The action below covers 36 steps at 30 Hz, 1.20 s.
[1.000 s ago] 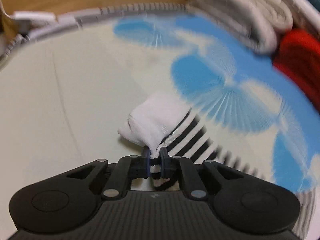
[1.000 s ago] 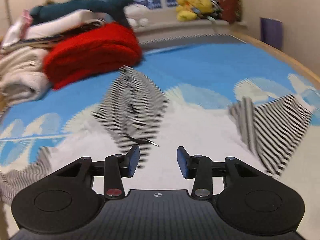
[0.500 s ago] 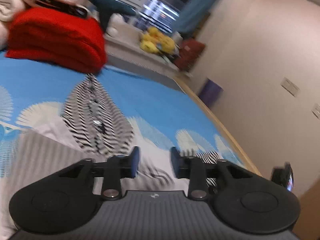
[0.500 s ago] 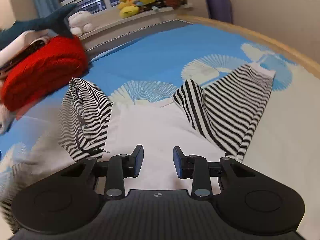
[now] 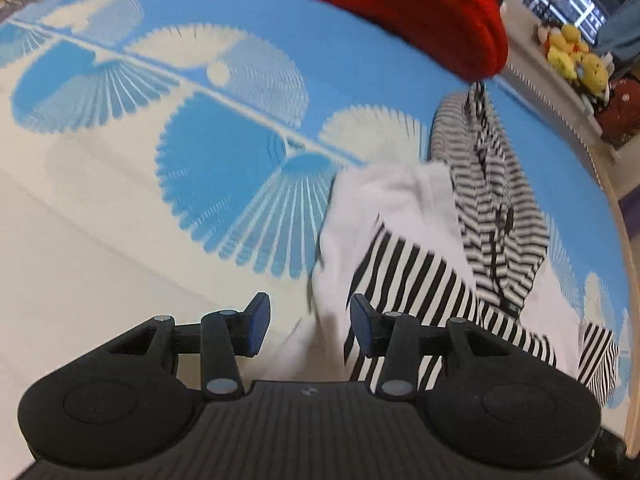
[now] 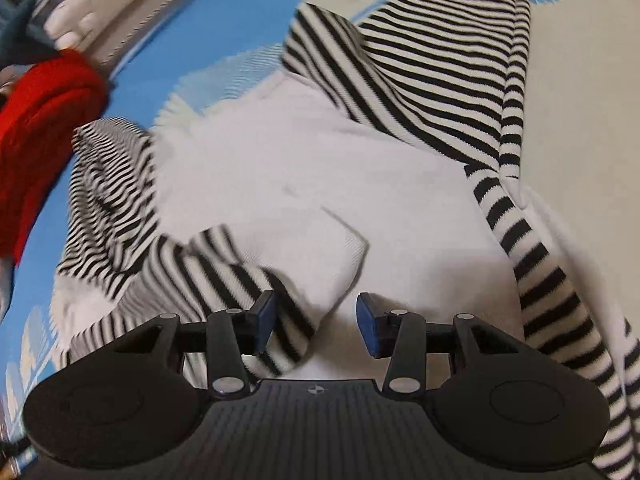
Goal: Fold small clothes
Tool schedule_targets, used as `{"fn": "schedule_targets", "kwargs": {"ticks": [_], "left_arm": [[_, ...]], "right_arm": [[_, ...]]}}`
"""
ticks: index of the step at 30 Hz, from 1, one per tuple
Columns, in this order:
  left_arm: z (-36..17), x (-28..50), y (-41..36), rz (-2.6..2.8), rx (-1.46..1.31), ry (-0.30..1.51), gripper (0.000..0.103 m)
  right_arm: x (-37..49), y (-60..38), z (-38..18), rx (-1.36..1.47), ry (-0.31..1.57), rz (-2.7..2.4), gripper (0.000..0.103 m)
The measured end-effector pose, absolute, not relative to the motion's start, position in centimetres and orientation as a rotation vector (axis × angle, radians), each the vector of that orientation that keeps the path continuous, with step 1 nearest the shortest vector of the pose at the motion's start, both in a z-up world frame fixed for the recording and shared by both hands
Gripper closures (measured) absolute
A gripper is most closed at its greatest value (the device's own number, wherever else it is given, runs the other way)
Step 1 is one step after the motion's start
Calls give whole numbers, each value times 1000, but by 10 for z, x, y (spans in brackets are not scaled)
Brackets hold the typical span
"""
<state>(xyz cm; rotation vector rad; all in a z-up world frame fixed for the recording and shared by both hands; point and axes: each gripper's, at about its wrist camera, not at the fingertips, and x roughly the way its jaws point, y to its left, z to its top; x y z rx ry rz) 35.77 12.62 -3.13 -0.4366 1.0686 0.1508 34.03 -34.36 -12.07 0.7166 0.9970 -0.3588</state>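
Note:
A small white hoodie point(image 6: 304, 160) with black-and-white striped sleeves and hood lies on the blue-and-cream bed sheet point(image 5: 120, 184). In the right wrist view its left sleeve point(image 6: 224, 264) is folded across the white body and its right sleeve point(image 6: 432, 64) lies spread at the far right. The striped hood point(image 5: 492, 200) shows at the right in the left wrist view. My left gripper point(image 5: 307, 322) is open and empty over the garment's left edge. My right gripper point(image 6: 316, 322) is open and empty just above the folded sleeve's cuff.
A folded red blanket point(image 5: 400, 4) lies beyond the hoodie; it also shows in the right wrist view point(image 6: 36, 128). Yellow plush toys point(image 5: 576, 56) sit on a sill at the far right. The wooden bed edge point(image 5: 628, 280) runs along the right.
The left gripper let go of the striped sleeve cuff, opened and swung round toward the garment's left side. The sleeve now lies folded across the body. The right gripper dropped closer over the hoodie.

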Motion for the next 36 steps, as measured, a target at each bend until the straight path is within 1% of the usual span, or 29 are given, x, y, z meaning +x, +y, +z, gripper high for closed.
{"fn": "schedule_targets", "kwargs": {"ticks": [2,10,12,13,15,16,17,19,22,23,24,25,26,27,28,30,31,33,34,36], "left_arm": [[-39,358,123,144,-421,1085,48],[-66,372,107,69,-440,1091,47],[-69,375,97,46,-411,1096,48],[-70,376,91,35,-377,1100,49],[-73,379,83,37,-280,1119,69],[-74,379,83,42,-243,1121,96],[-74,380,85,45,-222,1116,99],[-64,376,95,75,-228,1069,100],[-39,369,106,129,-206,958,100],[-37,368,106,127,-199,949,100],[-39,369,106,117,-194,969,100],[-47,372,104,96,-185,1023,98],[-57,375,101,75,-174,1086,92],[-64,376,99,73,-169,1128,88],[-64,374,98,84,-173,1130,84],[-49,370,93,66,-153,1068,81],[-40,368,88,43,-128,1030,78],[-25,362,75,-36,-88,967,77],[-23,359,68,-93,-88,960,77],[-30,356,58,-196,-104,1007,77]], "right_arm": [[347,-347,-124,737,980,-366,56],[354,-357,-125,769,950,-375,57],[355,-356,-123,728,947,-370,72],[357,-353,-122,696,942,-369,90],[358,-353,-120,669,909,-385,91],[357,-354,-117,681,885,-394,91],[357,-354,-111,690,858,-387,92],[352,-353,-92,719,754,-338,92],[335,-341,-51,676,480,-202,93],[330,-338,-46,674,433,-200,93],[329,-337,-47,673,444,-218,93],[333,-337,-55,655,505,-259,92],[340,-338,-67,635,592,-310,92],[346,-344,-83,636,689,-368,92],[347,-352,-98,654,761,-431,92],[349,-366,-116,716,838,-481,92],[349,-369,-117,730,845,-473,92],[349,-367,-108,688,821,-464,88],[347,-363,-100,656,795,-464,86],[343,-354,-90,610,738,-472,86]]}}
